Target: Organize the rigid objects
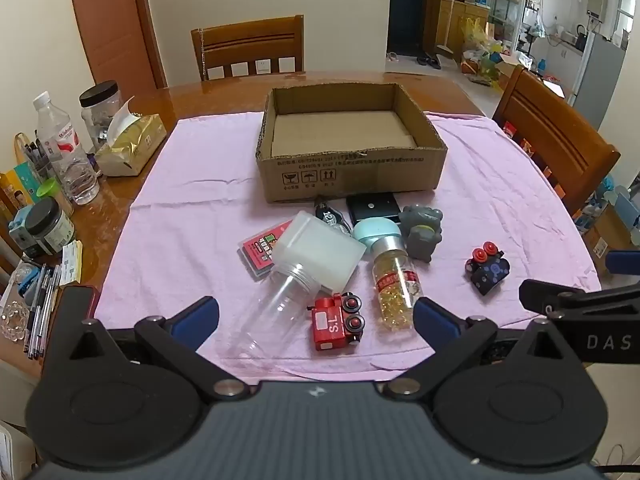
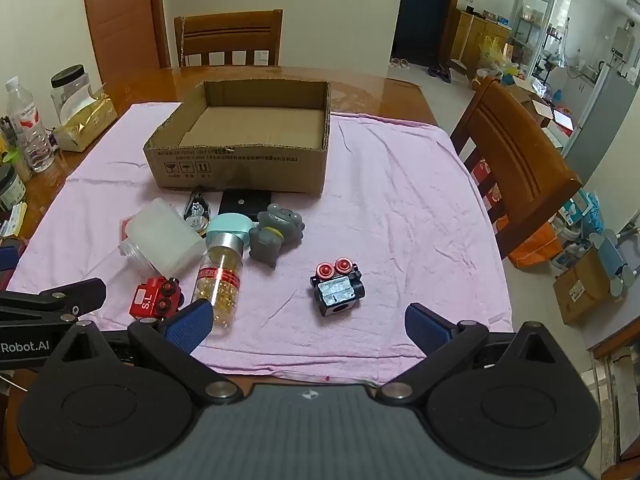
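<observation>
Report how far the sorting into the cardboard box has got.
Done: nothing visible; the cardboard box shows only its bare floor. In hand: nothing; the left gripper and right gripper are both open and hold nothing. Left: everything on the pink cloth, including the red toy train, capsule bottle, clear jar, grey figurine and dark toy car.

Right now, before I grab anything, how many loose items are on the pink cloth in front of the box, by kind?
Toy trains: 2, red and dark
Bottles or jars: 2, clear jar and capsule bottle
Figurine: 1, grey
Card pack: 1, red
Black plate: 1
Small dark item by the box: 1, cannot tell its kind
Total: 8
</observation>
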Motion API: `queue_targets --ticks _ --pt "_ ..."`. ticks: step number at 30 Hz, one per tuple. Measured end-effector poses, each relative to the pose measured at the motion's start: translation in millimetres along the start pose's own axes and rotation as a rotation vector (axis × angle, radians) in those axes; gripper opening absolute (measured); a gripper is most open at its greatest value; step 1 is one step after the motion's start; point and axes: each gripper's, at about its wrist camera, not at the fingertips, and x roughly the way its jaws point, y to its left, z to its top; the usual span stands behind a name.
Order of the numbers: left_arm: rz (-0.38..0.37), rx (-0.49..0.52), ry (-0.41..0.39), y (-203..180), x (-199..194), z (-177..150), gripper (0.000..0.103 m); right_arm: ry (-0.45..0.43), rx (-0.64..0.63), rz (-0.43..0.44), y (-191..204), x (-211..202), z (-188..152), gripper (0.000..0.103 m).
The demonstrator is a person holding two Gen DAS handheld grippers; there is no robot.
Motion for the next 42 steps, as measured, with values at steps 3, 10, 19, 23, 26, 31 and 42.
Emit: queue_targets --ticks 3,10,19,23,26,31,42 --pt "-0.005 -0.005 -0.003 1 -1 0 0.102 -0.020 0.002 0.005 1 0 -1 0.103" --pt "0.001 -0.003 -0.004 -1 0 -2 0.102 -0.014 0.004 0.006 -2 -3 1 0.103" --pt "0.008 0.002 -0.006 -3 -7 3 0.102 -0.022 0.002 0.006 -3 -6 3 0.103" --pt "0.008 0.000 -0.006 -2 -7 4 0.102 -0.022 -0.001 0.008 -3 -6 4 0.103" --pt "0.012 -0.002 -0.007 -3 -9 5 0.102 -0.024 -0.005 0.010 -3 -8 5 0.103" --pt "0.012 0.000 -0.009 -3 -9 6 0.102 -0.026 -0.005 0.016 -5 -7 4 0.103" --pt "0.015 0.001 -0.010 -3 -10 7 0.102 -0.029 -0.007 0.017 -5 -9 6 0.103"
